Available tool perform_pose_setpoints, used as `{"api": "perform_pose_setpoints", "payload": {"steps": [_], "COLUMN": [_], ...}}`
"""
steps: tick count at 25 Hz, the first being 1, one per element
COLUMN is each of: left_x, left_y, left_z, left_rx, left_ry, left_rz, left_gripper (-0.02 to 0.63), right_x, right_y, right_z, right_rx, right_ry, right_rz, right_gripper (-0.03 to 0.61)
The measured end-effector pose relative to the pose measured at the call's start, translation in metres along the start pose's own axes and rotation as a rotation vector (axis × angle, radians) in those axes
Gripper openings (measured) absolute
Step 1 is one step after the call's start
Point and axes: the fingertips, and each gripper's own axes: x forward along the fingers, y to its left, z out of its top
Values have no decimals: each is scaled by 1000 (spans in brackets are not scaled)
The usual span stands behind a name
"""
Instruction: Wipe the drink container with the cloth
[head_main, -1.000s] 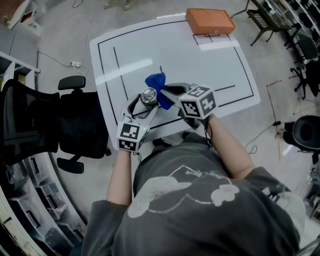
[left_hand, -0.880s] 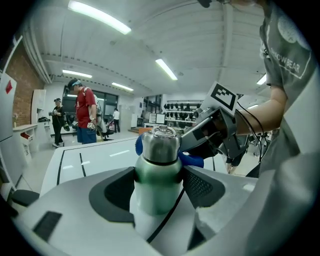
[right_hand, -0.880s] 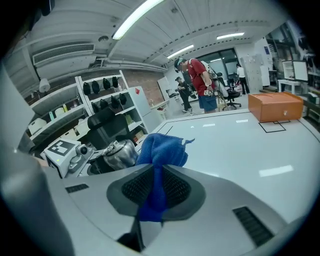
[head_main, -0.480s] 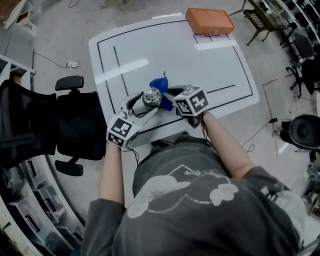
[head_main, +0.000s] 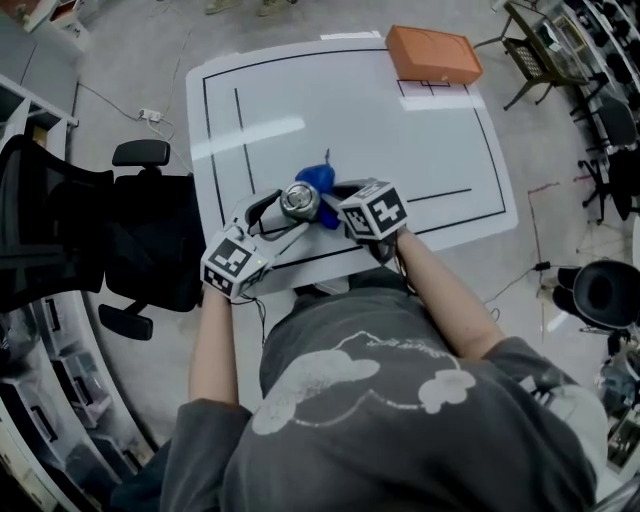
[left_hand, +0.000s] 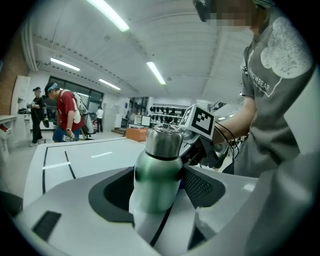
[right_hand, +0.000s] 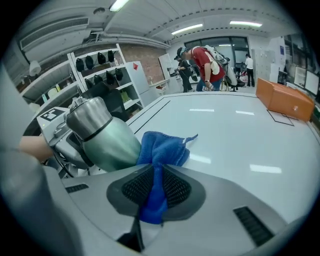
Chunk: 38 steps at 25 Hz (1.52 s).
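Two grippers meet over the near edge of the white table (head_main: 400, 140). Only the head view takes in the one orange box (head_main: 433, 55) at the far corner, and of the one bottle (head_main: 298, 198) it gives little but the steel cap. The left gripper view shows the left gripper (left_hand: 157, 195) clamping the bottle's green body between widely spread jaws, while the right gripper view shows the right gripper (right_hand: 156, 187) pinching the one blue cloth (right_hand: 162, 150) between nearly closed pads, its bunched end touching the bottle's side.
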Motion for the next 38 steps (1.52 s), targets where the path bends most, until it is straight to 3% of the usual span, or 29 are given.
{"api": "perform_pose_setpoints", "payload": {"steps": [6,10,16,20,23,26,29,34,38], "left_x": [-13,-19,-12,-9,-1,3,4,8,12], "left_y": [-1,-5,-4,1,9,13,10,7,6], "left_z": [-8,-1,3,13,9,1,3,5,6], "left_rx": [-78,-156,-306,-329,-362,-404,-381,-306,-255], "left_ry": [14,-26,-60,-100,-62,-29,-36,-26,-18], "left_rz": [268,467,714,891,978,1020,1008,868,736], "left_gripper": [302,302,333,370,371,363,321,318,318], "right_x": [-4,-14,-30,-42,-47,-51,-54,-56,-49], "right_y": [1,-6,-7,8,18,28,35,50,52], "right_z": [-1,6,46,80,97,106,106,96,90], "right_rx": [-48,-106,-263,-391,-452,-505,-549,-631,-651], "right_ry": [32,43,-37,-94,-117,-128,-129,-92,-63], "right_rz": [102,170,281,398,452,491,533,630,615], "right_gripper": [54,55,55,55,55,55,55,55,54]}}
